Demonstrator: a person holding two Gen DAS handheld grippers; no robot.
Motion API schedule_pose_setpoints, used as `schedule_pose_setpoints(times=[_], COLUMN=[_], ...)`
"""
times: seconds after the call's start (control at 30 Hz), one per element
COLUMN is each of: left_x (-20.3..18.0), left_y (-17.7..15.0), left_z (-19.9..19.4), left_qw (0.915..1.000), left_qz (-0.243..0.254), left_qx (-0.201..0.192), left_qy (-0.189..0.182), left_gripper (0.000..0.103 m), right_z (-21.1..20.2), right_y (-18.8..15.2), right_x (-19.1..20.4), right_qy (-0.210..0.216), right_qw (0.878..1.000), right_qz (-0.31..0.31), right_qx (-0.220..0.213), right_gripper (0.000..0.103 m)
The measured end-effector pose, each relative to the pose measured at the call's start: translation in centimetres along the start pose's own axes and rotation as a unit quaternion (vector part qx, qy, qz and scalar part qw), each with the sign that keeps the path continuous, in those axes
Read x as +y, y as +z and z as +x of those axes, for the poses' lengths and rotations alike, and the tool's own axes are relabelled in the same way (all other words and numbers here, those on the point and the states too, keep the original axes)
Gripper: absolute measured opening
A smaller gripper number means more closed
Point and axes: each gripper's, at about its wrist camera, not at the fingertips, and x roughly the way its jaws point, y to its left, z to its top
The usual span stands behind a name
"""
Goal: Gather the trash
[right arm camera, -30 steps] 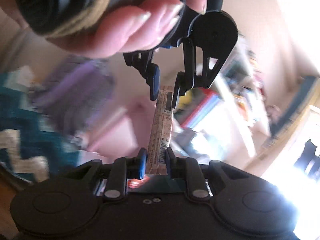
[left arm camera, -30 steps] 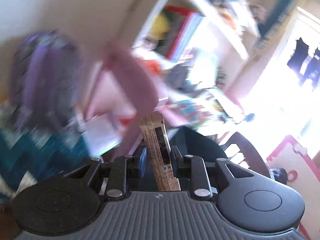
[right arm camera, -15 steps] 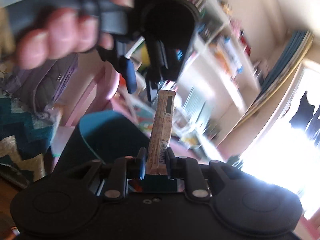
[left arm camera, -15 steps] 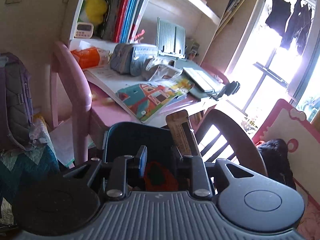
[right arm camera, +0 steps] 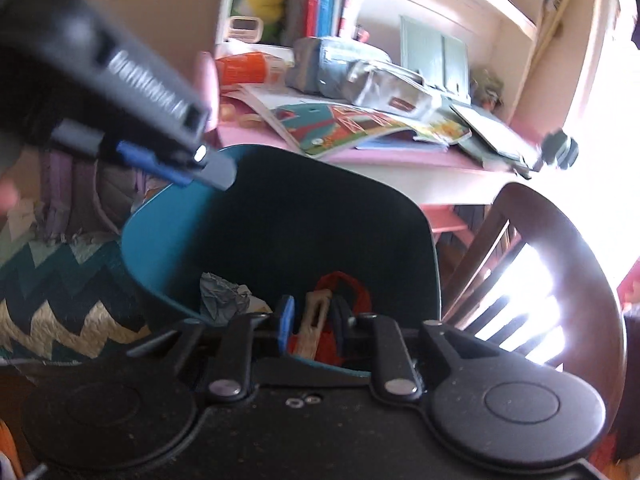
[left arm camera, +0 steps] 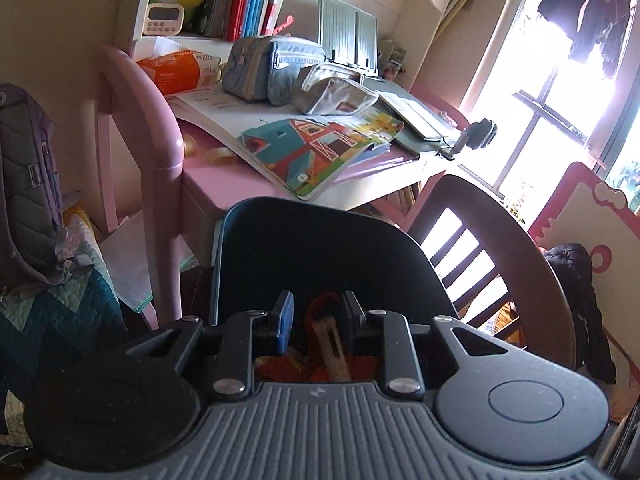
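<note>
A pink desk [left arm camera: 224,176] strewn with books stands behind a teal bin [right arm camera: 160,240], beside a dark wooden chair [right arm camera: 560,240]. Both grippers hang over the bin's mouth. The left gripper [left arm camera: 316,316] stands open and empty. The right gripper [right arm camera: 310,316] has just been opening; the tan wrapper [right arm camera: 316,316] shows between its parted fingers, seemingly loose, over red scraps inside the bin.

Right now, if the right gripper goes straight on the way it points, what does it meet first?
Probably the tan wrapper lying between its jaws inside the teal bin, over an orange-red bag; depth is unclear.
</note>
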Motion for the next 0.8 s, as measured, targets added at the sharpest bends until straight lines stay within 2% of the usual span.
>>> schedule_pose_setpoints(times=[0.2, 0.7, 0.8], left_x=[-0.6, -1.3, -1.4], left_y=[-0.9, -2.7, -3.0], left_z=[0.3, -3.2, -4.6], left_qw=[0.9998, 0.9982, 0.9977], left_qz=[0.018, 0.053, 0.058], left_qx=[0.007, -0.011, -0.022], left_qy=[-0.010, -0.025, -0.028], left_gripper=[0.025, 0.025, 0.031], right_z=[-0.6, -5.1, -6.6], right_y=[0.1, 0.5, 0.3], right_x=[-0.5, -0.6, -0.5], right_qy=[-0.001, -0.014, -0.011], right_qw=[0.999, 0.997, 0.996], right_qz=[0.034, 0.066, 0.071], right_qx=[-0.005, -0.040, -0.057], right_gripper=[0.032, 0.037, 0.040])
